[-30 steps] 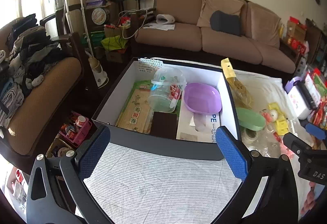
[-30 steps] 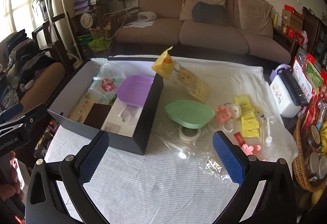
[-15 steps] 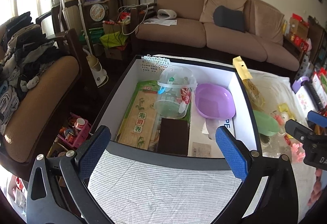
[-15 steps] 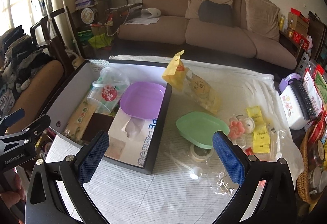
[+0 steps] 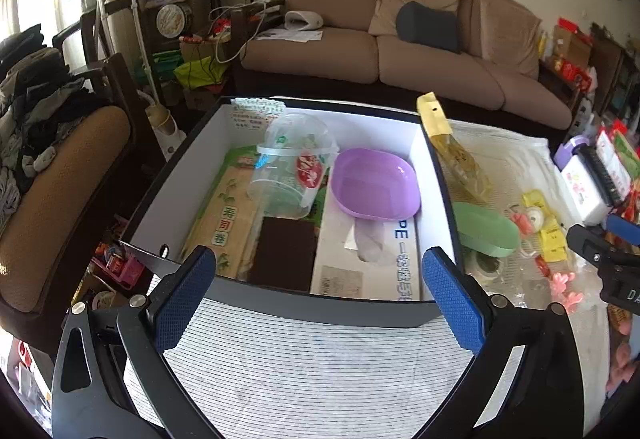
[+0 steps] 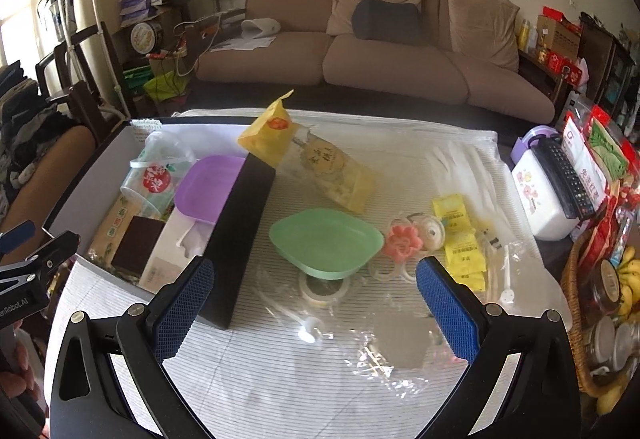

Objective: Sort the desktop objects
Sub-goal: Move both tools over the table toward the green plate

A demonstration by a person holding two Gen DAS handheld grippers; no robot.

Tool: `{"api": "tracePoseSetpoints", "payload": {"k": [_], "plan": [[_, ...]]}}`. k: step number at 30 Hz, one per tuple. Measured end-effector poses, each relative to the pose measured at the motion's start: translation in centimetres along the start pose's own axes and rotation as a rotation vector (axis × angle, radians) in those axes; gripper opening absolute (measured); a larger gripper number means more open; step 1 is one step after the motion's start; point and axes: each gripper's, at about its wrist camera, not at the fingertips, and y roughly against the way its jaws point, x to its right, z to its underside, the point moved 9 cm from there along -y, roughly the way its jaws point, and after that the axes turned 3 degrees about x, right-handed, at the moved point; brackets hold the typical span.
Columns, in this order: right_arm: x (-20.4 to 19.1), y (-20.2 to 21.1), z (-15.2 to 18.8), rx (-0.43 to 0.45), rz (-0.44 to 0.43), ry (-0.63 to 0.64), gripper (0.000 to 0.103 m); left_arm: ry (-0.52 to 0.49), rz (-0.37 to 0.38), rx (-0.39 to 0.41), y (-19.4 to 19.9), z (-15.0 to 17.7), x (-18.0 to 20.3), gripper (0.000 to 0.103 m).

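The black box (image 5: 304,309) on the striped cloth holds a purple dish (image 5: 374,183), a clear lidded cup (image 5: 290,175), a tissue pack (image 5: 368,259), a bamboo mat pack (image 5: 224,223) and a dark brown block (image 5: 284,255). My left claw (image 5: 320,299) hovers with fingers apart and empty at the box's near wall. My right claw (image 6: 316,309), also apart and empty, faces the green dish (image 6: 324,241), which lies on the cloth just right of the box.

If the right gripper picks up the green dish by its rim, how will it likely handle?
The green dish looks like thin moulded plastic, so probably light and stiff. Its glossy surface may slip between the pads. It sits on a tape roll, so a push would likely tip it.
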Motion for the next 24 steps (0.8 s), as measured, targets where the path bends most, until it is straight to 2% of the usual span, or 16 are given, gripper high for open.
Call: {"api": "tracePoseSetpoints", "payload": {"k": [8, 15, 20, 24], "plan": [[7.5, 1.2, 3.0, -0.024, 0.044, -0.017, 0.103, -0.075, 0.085, -0.015, 0.7, 2.2, 8.2, 0.103], [13.8, 1.9, 7.3, -0.044, 0.057, -0.043, 0.103, -0.111, 0.146, -0.066, -0.1, 5.9, 13.9, 0.103], [16.5, 1.7, 10.3, -0.051, 0.068, -0.029, 0.103, -0.141, 0.158, -0.113, -1.6, 9.0, 17.0, 0.103], [17.4, 1.0, 12.4, -0.057, 0.061, -0.015, 0.103, -0.154, 0.16, -0.13, -3.2, 10.0, 19.0, 0.103]]}}
